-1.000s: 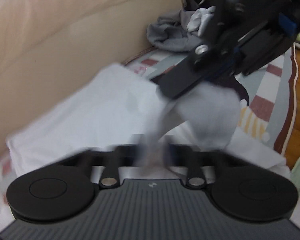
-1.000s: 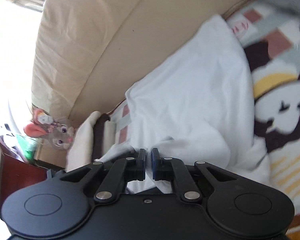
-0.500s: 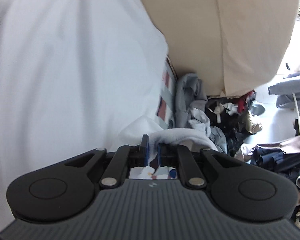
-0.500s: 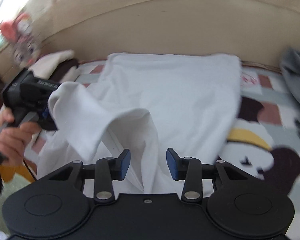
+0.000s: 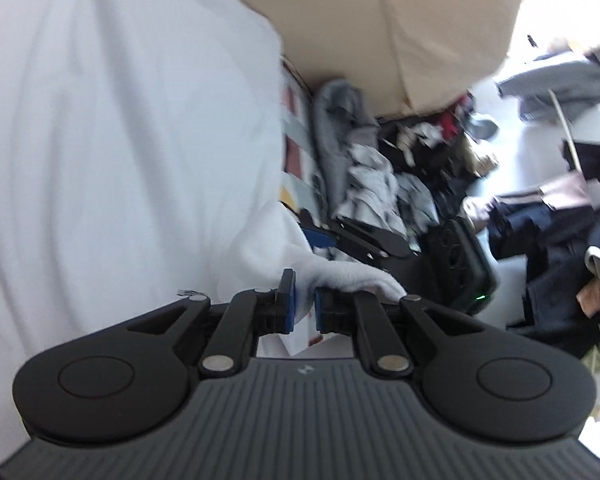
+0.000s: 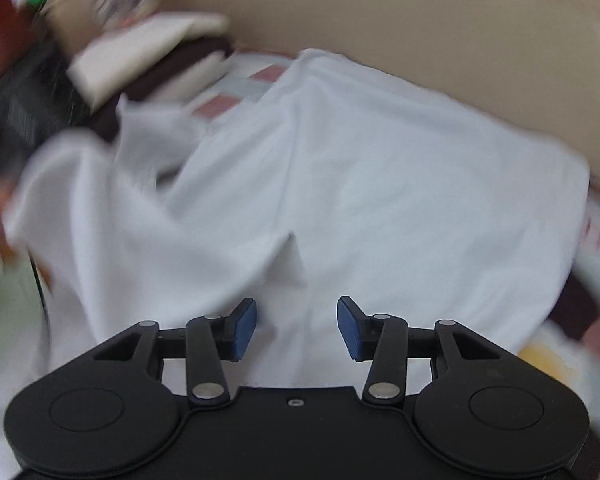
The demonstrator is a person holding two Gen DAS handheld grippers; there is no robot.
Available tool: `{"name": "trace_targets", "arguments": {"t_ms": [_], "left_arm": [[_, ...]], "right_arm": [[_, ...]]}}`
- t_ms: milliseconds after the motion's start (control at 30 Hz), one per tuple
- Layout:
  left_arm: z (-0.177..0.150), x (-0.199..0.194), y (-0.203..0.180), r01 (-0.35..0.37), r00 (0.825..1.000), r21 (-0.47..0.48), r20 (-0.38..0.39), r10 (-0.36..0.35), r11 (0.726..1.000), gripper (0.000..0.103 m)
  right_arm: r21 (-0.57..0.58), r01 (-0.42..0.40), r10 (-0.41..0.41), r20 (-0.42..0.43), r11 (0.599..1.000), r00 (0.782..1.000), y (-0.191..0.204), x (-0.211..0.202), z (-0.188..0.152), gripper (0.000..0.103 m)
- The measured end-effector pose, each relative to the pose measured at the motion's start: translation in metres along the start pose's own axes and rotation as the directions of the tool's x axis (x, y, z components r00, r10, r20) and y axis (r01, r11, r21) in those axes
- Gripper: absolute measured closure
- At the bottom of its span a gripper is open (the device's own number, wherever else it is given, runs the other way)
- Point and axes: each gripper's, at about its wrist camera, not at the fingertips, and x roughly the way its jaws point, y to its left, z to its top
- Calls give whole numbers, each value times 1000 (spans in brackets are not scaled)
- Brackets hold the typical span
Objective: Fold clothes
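A white garment (image 6: 360, 176) lies spread on a patterned sofa cover (image 6: 240, 88) against the beige backrest. My left gripper (image 5: 302, 300) is shut on a fold of the white garment (image 5: 100, 140), which bunches over its right finger. My right gripper (image 6: 297, 326) is open and empty just above the near part of the garment. It also shows in the left wrist view (image 5: 364, 236), beyond the held fold. The left gripper's body shows blurred at the far left of the right wrist view (image 6: 24, 116), with cloth hanging from it.
A grey garment (image 5: 340, 128) and a heap of dark and mixed clothes (image 5: 440, 148) lie past the garment's edge. Folded cream and brown items (image 6: 152, 52) sit at the sofa's far left. The beige backrest (image 6: 420, 20) runs behind.
My right gripper has opened wider and moved closer over the garment. My left gripper stays shut on the fold; the right gripper has come into its view.
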Motion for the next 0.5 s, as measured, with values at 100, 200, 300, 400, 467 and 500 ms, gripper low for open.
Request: {"name": "trace_targets", "arguments": {"t_ms": [100,200,300,400,467,500], "left_arm": [[0,1,-17,0,1000,75,-20,1,997,96],[-5,4,-31,21,998,126,-65,-13,992,96],[-10,5,-45,35,994,168,-104,-17,985,96],[-10,8,-56,35,993,194,-121,-12,980,96],[-9,9,-61,49,991,201,-130,-23,978,96],[-10,10,-63,56,990,204,-136,-29,977,96]], "right_arm": [[19,-34,34,5,999,999,-16,-11,-12,53],[140,-107,100,59,984,993,-34,-23,-20,53],[20,35,-38,148,999,988,-16,-42,-19,53],[-181,90,-58,174,979,983,12,-60,-17,53],[-315,113,-58,178,942,982,32,-73,-16,53],[-379,123,-58,180,917,982,41,-79,-16,53]]}}
